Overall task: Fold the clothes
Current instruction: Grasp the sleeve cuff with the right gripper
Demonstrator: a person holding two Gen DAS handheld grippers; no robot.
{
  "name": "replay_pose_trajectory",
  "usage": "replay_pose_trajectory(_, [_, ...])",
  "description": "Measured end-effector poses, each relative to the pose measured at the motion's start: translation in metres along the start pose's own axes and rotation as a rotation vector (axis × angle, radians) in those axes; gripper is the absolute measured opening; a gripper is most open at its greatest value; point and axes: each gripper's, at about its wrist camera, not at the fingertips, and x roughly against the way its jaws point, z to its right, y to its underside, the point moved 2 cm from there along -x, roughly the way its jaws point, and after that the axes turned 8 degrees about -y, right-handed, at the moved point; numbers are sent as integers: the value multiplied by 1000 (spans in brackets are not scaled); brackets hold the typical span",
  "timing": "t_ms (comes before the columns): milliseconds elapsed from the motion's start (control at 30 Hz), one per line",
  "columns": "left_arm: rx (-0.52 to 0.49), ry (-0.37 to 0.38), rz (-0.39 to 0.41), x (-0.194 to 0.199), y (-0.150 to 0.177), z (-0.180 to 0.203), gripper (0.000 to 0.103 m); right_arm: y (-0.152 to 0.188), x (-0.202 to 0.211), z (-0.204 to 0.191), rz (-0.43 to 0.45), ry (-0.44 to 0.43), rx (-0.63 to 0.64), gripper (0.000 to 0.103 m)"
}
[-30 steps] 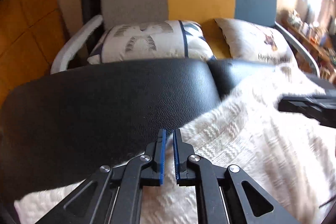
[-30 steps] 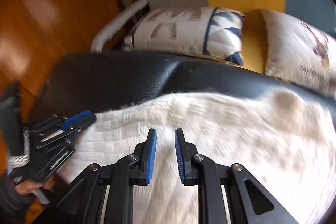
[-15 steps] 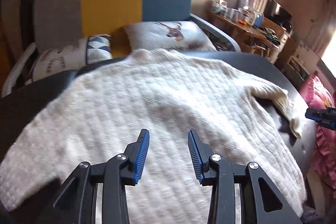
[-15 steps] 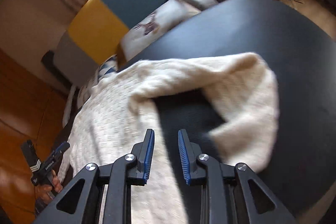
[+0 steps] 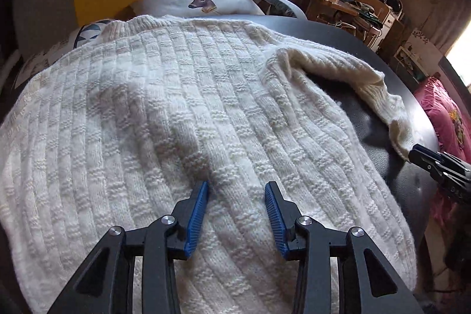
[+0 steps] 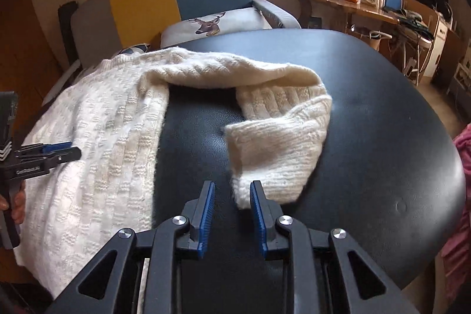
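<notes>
Cream knit sweater is spread over the black desk. Left gripper hovers above its body, jaws opening, nothing between. Right gripper is partly open at the sleeve cuff, not pinching it.

- A cream knitted sweater, ribbed with a basket-weave pattern, lies spread flat on a black padded table, its neckline towards the far edge.
- One sleeve bends out over the bare black surface and doubles back, its ribbed cuff pointing towards the near edge.
</notes>
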Motion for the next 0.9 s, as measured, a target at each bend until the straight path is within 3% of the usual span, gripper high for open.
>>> replay_pose_trajectory(100, [-1,1,7,-1,3,1,44,1,-23,1,-48,104,72,25])
replay_pose_trajectory(200, [-8,3,17,-2,6,3,49,11,-28,-13,-8,194,266,26])
replay_pose_trajectory(267, [-13,8,26,-2,7,5,54,13,-29,-17,-20,216,320,24])
replay_pose_trajectory(333, [-18,13,31,-3,8,7,60,7,-30,-13,-55,200,277,23])
replay_pose_trajectory(367, [-22,11,31,-3,8,8,60,4,-30,-11,-68,202,259,9])
replay_pose_trajectory(433, [-30,8,31,-3,8,9,62,0,-29,-5,-73,221,220,6])
replay_pose_trajectory(533, [-27,16,34,-2,9,9,62,-6,-15,14,-30,144,77,4])
replay_pose_trajectory(733, [-24,28,34,-2,9,7,62,-34,55,50,134,66,-103,4])
replay_pose_trajectory(833, [-28,32,32,-1,10,6,63,-57,102,85,247,49,-214,4])
replay_pose_trajectory(900, [-32,33,30,-2,9,6,64,-67,113,117,266,66,-283,4])
